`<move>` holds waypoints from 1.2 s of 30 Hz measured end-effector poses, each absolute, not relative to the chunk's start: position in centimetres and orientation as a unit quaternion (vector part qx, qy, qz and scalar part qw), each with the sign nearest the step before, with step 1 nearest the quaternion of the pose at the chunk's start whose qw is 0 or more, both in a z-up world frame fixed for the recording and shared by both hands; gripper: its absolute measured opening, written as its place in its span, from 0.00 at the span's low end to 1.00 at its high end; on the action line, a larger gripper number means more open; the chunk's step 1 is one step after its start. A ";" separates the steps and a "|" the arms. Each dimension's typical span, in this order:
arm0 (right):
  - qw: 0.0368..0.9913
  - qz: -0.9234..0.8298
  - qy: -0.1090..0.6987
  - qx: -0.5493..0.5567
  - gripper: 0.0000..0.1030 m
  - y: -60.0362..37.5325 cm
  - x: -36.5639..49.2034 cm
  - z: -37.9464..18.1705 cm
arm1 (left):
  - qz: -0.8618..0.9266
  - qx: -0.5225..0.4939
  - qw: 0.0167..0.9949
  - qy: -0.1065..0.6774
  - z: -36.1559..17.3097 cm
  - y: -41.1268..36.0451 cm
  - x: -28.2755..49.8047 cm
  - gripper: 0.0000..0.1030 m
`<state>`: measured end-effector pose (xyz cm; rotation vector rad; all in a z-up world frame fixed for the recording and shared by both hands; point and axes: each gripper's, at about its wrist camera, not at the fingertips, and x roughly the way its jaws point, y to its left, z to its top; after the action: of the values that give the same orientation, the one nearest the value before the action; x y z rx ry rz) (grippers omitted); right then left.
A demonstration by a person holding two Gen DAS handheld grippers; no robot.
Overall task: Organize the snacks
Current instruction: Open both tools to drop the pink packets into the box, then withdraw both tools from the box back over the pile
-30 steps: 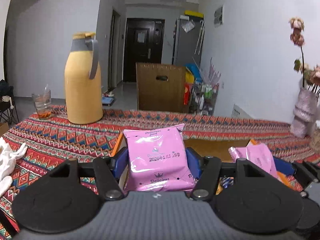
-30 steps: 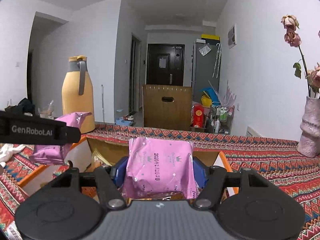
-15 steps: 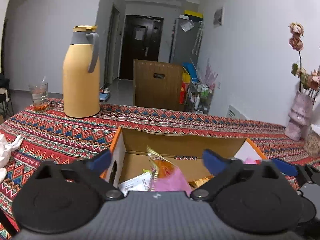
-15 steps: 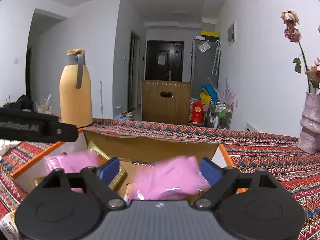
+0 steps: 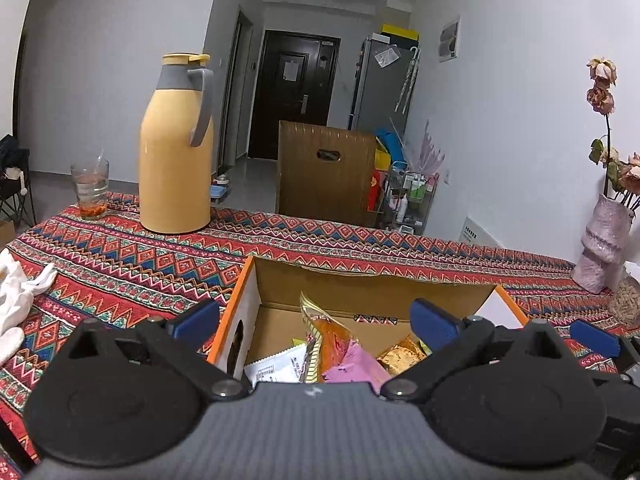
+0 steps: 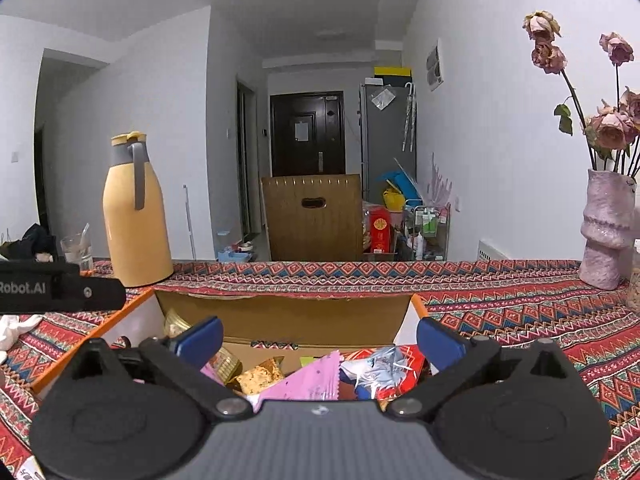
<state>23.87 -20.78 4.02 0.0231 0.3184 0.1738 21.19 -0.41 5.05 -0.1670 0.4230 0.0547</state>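
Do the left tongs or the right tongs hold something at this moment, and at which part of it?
Nothing is held. The left tongs and the right tongs are both wide open above the cardboard box; the pink packets lie loose inside it.

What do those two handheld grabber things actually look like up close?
Both look alike. The left gripper and the right gripper each have a dark grey ribbed body, two round black plastic discs at its sides, black arms with silver pivot screws, and two blue fingers. In the right wrist view, the left one's black side carries white lettering ending "Robot.AI". No cables, hands or sleeves show.
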 end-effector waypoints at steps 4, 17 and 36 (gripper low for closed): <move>0.984 0.085 0.155 0.008 1.00 -20.9 22.9 4.9 | 0.029 -0.082 0.975 0.206 6.0 -0.4 20.4 1.00; 0.978 0.084 0.189 -0.007 1.00 -21.0 18.3 5.0 | 0.028 -0.078 0.969 0.232 5.7 0.6 16.4 1.00; 0.949 0.098 0.300 -0.020 1.00 -20.7 12.9 -0.7 | 0.031 -0.050 0.946 0.319 -0.7 2.5 11.1 1.00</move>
<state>12.92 -20.72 -0.73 -0.0406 0.6106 0.1994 11.14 2.48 -0.70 -0.1024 0.6499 0.0634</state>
